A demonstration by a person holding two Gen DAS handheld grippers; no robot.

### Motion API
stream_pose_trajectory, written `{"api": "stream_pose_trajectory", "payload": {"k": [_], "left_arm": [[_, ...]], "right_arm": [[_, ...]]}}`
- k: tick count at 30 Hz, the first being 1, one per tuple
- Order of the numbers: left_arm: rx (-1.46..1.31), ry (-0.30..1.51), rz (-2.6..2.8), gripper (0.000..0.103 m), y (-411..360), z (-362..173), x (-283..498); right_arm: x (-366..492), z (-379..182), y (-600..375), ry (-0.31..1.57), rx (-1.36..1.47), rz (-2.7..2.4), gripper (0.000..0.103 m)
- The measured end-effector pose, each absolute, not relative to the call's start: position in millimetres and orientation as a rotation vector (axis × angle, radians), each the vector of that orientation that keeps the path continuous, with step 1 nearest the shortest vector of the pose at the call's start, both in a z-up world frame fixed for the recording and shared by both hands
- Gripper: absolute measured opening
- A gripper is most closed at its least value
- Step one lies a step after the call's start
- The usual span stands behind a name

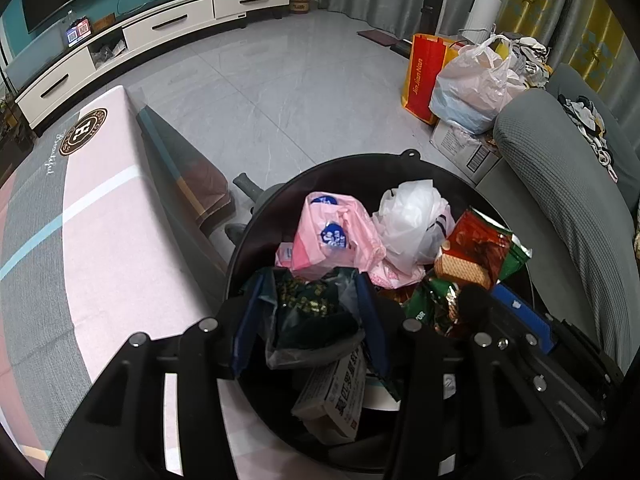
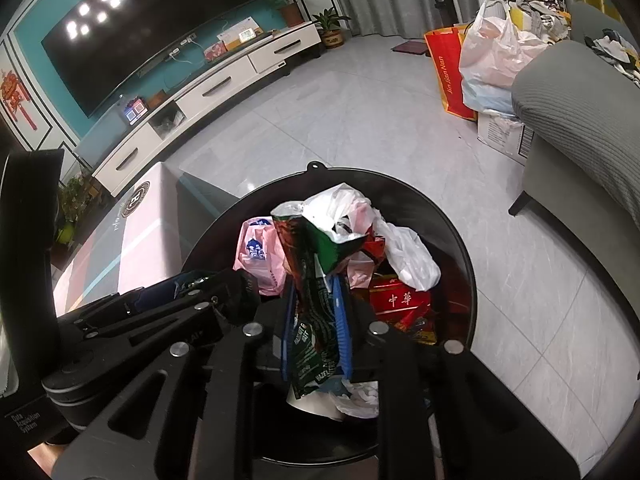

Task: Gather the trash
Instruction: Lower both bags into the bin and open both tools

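Both claws hang over the black bin (image 2: pixel 460 236): left claw (image 1: pixel 308 316) clamped on a dark wrapper (image 1: pixel 312 312), right claw (image 2: pixel 316 320) on a green packet (image 2: pixel 316 304). Part each fully — then lift straight up, so neither piece snags.

Both grippers point steeply down over the black bin (image 1: pixel 516 216). The left gripper (image 1: pixel 308 300) holds a crumpled dark wrapper (image 1: pixel 312 312) between its blue pads. The right gripper (image 2: pixel 316 320), just beside it, has a green snack packet (image 2: pixel 314 312) between its narrow-set pads.
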State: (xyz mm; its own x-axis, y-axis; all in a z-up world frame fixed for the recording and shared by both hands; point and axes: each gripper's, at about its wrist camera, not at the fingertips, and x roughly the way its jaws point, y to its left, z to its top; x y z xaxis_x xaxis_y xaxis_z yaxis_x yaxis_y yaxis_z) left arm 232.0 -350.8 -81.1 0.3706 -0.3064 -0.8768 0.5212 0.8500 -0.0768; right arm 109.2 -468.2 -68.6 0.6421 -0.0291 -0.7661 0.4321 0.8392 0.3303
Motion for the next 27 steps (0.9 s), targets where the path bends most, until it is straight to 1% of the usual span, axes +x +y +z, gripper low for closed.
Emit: {"api": "stream_pose_trajectory", "payload": {"k": [10, 18, 24, 27], "left_arm": [[0.229, 1.072, -0.535, 0.051, -352, -81, 233], [0.212, 1.076, -0.531, 0.054, -347, -81, 233], [0.206, 1.075, -0.521, 0.058, -342, -79, 235], [0.203, 1.077, -0.523, 0.058, -341, -78, 235]], "right_arm": [[109, -68, -469, 0.841, 0.523, -0.279, 0.022], [106, -70, -473, 0.845, 0.521, -0.291, 0.033], [105, -70, -473, 0.848, 0.514, -0.293, 0.039], [106, -70, -473, 0.848, 0.514, -0.293, 0.039]]}}
